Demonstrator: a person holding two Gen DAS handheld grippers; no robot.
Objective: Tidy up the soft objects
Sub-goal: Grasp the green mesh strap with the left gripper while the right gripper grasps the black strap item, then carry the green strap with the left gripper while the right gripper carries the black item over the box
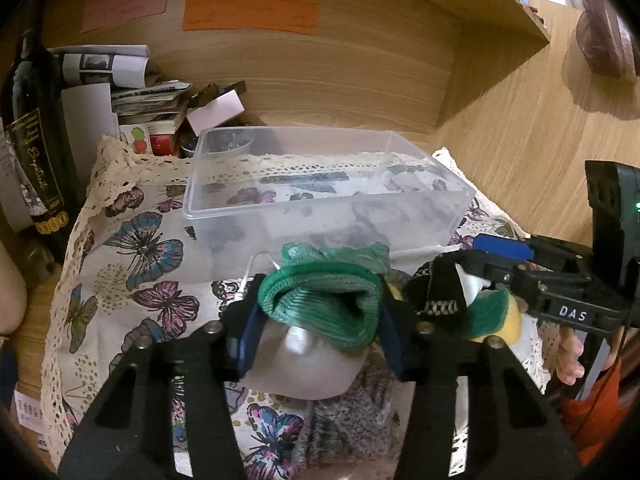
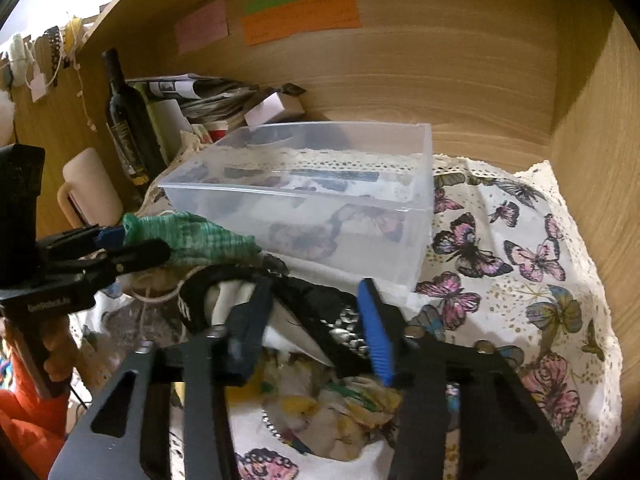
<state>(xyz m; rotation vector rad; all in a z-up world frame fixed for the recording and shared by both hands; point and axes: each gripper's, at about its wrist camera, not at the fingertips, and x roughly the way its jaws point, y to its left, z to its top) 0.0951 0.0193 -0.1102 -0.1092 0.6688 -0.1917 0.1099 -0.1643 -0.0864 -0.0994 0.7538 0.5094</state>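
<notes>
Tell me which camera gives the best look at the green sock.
The left wrist view. There the green sock sits centred between the left gripper fingers, its ribbed cuff facing the lens. The right wrist view shows the green sock only from the side, at the frame's left, partly hidden by the left gripper.

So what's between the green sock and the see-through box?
Just a short strip of butterfly cloth. In the right wrist view, the green sock held by the left tongs ends just before the clear box, with nothing else between.
</notes>
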